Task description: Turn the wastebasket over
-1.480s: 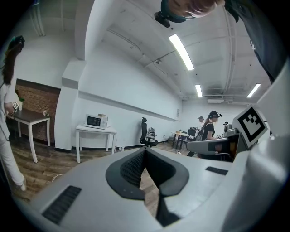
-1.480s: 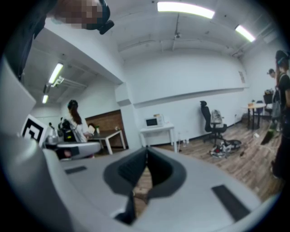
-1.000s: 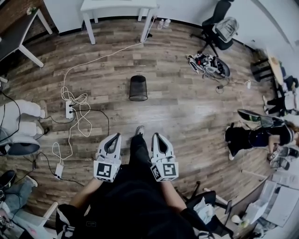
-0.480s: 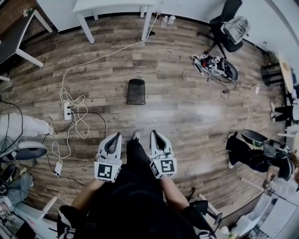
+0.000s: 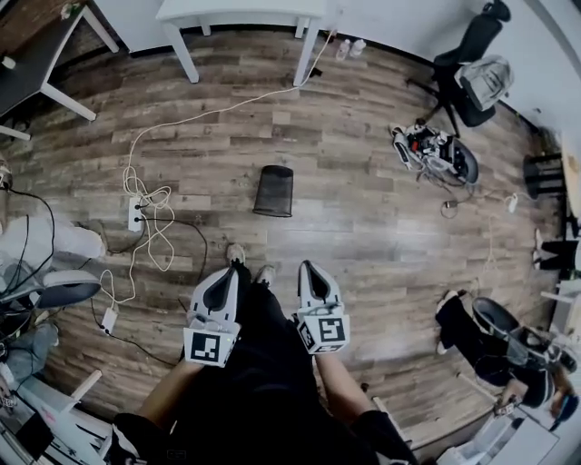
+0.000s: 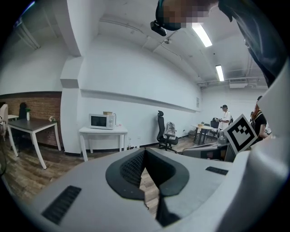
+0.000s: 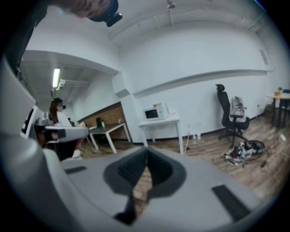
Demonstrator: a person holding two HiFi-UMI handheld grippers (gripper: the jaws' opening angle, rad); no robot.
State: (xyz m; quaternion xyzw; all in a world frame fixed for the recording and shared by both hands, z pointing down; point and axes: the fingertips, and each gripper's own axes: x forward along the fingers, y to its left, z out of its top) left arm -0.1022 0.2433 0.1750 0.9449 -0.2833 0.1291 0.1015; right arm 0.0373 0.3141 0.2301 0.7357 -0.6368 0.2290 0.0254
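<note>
Wastebasket (image 5: 273, 191), black mesh, is sitting alone near the middle of the wood floor (image 5: 363, 227), and whether its mouth is facing up or down cannot be told. Left of it a power strip (image 5: 134, 214) is lying among loops of white cable (image 5: 154, 238), and one strand is running off toward the white table (image 5: 245, 11) at the floor's far edge. In the left gripper view a microwave (image 6: 102, 121) is sitting on that table. A dark desk (image 5: 36, 54) is standing at the far left corner. A chair (image 5: 467, 45) with a backpack (image 5: 486, 77) on it is standing at the far right corner. Another person (image 5: 490, 341) in dark clothes is staying low near the floor's right edge. Nearer in, the wearer's shoes (image 5: 236, 254) are showing on the floor in front of the grippers. The left gripper (image 5: 231, 272) and the right gripper (image 5: 308, 267) are hovering side by side over the wearer's legs. Both are pointing ahead and slightly down, well apart from the task's thing, and neither is touching it. Each one's jaws are clenched tip to tip with nothing between them. Only bare floor is showing through the slit behind the tips.
</note>
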